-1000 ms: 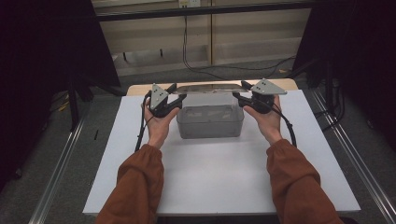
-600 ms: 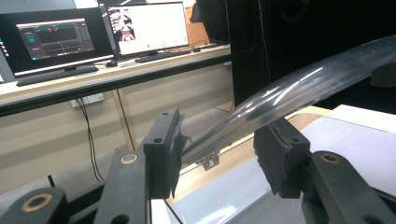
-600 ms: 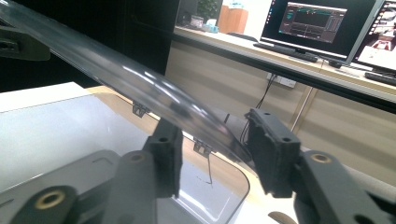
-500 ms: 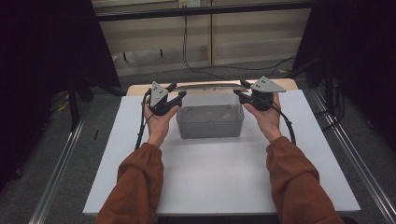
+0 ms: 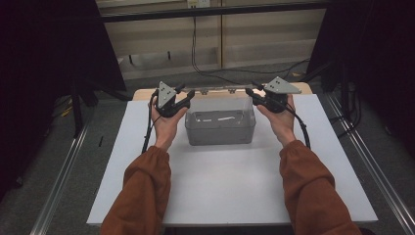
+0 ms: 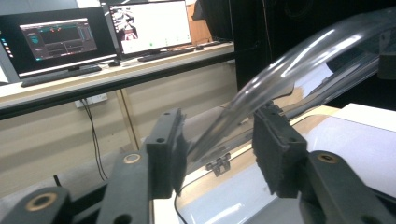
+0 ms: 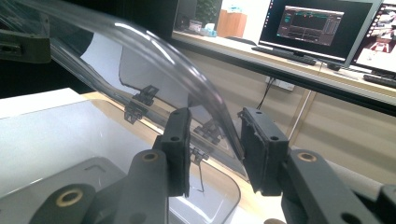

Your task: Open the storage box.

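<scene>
A clear plastic box (image 5: 220, 131) stands on the white table (image 5: 220, 196), its hinged clear lid (image 5: 221, 102) tilted up off the rim. My left gripper (image 5: 188, 96) is at the lid's left end and my right gripper (image 5: 251, 93) is at its right end. In the left gripper view the lid's curved edge (image 6: 303, 56) runs down between the jaws of the left gripper (image 6: 217, 149). In the right gripper view the lid edge (image 7: 154, 51) likewise ends between the jaws of the right gripper (image 7: 215, 144). Each gripper looks shut on the lid's rim.
The lid's small hinges (image 6: 218, 164) sit along the box's far side, near the table's back edge. Monitors (image 6: 149, 25) stand on a shelf beyond the table. Dark curtains flank both sides, and metal rails (image 5: 63, 181) run along the floor.
Both hands have risen slightly and the lid has tilted up a little with them. The box has stayed where it was.
</scene>
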{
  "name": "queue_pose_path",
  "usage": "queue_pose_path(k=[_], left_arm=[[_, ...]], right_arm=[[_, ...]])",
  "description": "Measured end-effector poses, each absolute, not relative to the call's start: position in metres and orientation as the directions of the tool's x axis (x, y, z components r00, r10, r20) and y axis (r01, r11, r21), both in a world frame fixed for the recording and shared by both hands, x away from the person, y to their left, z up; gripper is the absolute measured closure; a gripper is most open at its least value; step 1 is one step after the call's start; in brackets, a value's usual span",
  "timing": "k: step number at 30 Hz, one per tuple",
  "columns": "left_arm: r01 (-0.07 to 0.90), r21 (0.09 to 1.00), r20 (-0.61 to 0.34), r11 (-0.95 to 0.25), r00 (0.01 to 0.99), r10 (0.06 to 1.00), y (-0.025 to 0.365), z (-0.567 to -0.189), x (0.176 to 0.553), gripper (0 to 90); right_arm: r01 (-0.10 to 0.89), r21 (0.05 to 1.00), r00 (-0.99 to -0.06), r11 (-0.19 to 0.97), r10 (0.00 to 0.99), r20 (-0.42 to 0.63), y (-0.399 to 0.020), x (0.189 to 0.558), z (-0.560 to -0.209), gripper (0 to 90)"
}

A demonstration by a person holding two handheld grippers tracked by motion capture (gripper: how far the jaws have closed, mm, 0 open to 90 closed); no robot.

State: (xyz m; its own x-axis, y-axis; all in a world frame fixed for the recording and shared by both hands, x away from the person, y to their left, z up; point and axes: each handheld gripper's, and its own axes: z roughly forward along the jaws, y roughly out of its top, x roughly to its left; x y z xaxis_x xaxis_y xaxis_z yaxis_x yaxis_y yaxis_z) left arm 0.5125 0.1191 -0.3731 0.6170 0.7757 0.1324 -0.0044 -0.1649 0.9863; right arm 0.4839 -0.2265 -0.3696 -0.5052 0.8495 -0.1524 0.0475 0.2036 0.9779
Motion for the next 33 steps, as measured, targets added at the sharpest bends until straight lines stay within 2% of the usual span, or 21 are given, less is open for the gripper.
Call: queue_pose_path(k=[7, 14, 24, 27, 33], left_arm=[[0.001, 0.987, 0.126, -0.162, 0.622, 0.772, 0.121, -0.373, 0.519, 50.4], [-0.015, 0.983, 0.15, -0.18, 0.624, 0.767, 0.12, -0.371, 0.524, 55.2], [-0.004, 0.984, 0.144, -0.178, 0.606, 0.782, 0.12, -0.372, 0.528, 57.9], [0.006, 0.985, 0.131, -0.17, 0.61, 0.781, 0.12, -0.373, 0.53, 58.0], [0.0, 0.983, 0.145, -0.183, 0.609, 0.779, 0.12, -0.37, 0.534, 61.1]], right_arm=[[0.041, 0.982, -0.503, 0.185, 0.853, -0.14, -0.227, 0.486, -0.369, 63.8], [0.038, 0.984, -0.503, 0.176, 0.854, -0.134, -0.228, 0.49, -0.366, 64.9], [0.037, 0.979, -0.507, 0.198, 0.848, -0.153, -0.229, 0.497, -0.361, 61.5], [0.044, 0.979, -0.508, 0.2, 0.848, -0.15, -0.23, 0.502, -0.363, 57.8], [0.047, 0.979, -0.513, 0.197, 0.846, -0.146, -0.23, 0.508, -0.363, 59.3]])
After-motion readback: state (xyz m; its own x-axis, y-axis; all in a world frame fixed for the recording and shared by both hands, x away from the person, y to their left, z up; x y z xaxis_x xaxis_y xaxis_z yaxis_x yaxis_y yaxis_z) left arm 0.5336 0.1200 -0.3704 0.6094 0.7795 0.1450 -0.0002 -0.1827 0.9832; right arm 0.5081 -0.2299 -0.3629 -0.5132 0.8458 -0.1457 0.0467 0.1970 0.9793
